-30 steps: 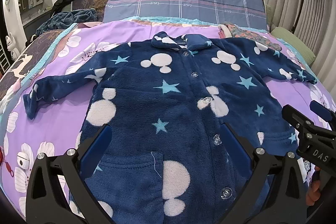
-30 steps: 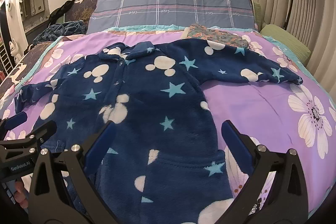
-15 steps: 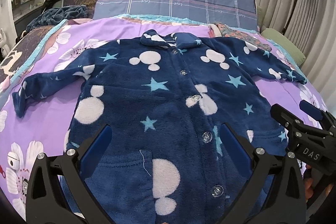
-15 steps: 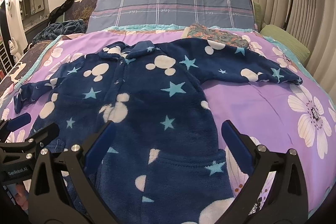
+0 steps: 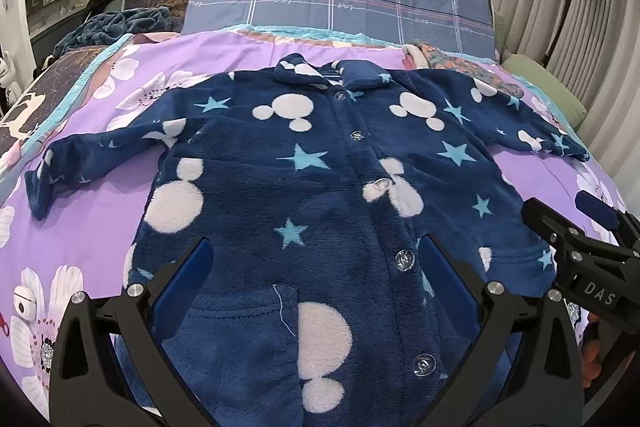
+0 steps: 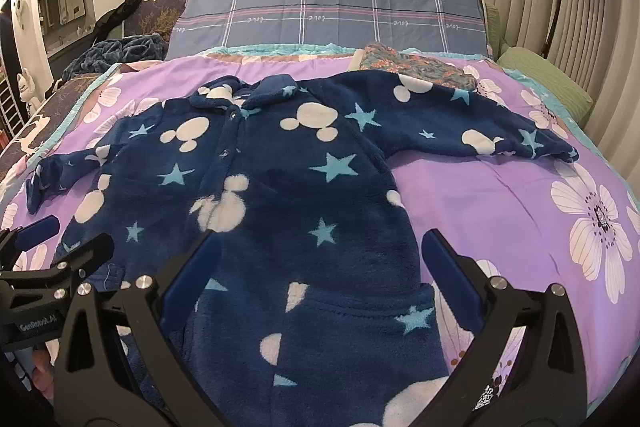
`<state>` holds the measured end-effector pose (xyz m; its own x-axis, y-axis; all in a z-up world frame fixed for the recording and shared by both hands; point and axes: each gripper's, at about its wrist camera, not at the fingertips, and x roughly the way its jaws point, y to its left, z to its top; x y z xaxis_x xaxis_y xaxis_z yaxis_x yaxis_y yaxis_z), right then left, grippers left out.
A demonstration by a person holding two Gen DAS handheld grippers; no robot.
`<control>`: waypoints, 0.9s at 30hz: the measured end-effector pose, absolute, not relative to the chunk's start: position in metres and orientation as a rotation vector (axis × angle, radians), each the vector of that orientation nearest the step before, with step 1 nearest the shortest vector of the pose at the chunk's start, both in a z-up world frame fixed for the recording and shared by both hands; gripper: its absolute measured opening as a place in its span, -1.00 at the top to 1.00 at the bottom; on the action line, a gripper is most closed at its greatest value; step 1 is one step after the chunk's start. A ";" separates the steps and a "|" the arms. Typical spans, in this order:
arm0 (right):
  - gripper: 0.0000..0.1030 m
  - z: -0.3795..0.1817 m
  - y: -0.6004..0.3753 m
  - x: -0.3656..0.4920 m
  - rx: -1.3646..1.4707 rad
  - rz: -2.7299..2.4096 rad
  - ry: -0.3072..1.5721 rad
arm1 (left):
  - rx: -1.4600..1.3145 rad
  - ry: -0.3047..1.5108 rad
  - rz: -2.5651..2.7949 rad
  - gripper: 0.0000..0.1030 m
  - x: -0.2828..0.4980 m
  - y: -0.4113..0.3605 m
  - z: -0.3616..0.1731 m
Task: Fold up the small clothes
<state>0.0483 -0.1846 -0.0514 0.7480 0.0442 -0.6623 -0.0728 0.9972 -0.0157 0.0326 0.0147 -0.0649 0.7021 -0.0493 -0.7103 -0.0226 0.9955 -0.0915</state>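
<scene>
both grippers [image 5: 316,281] [image 6: 320,277] gaping empty over the near robe [image 5: 320,187]; could pinch one thick layer, dragging it askew.

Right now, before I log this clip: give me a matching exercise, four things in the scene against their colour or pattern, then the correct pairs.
Things:
1. fleece jacket
2. bedspread
3. pillow
4. cushion

Descriptions:
A. plain green
B. navy with white mouse heads and light blue stars
C. grey-blue with a plaid grid of lines
D. purple with large white flowers

Pairs: 1-B, 2-D, 3-C, 4-A
</scene>
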 end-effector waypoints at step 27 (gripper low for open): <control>-0.96 -0.057 -0.181 0.051 -0.058 0.063 0.736 | -0.108 0.801 -0.022 -0.97 0.034 0.017 -0.071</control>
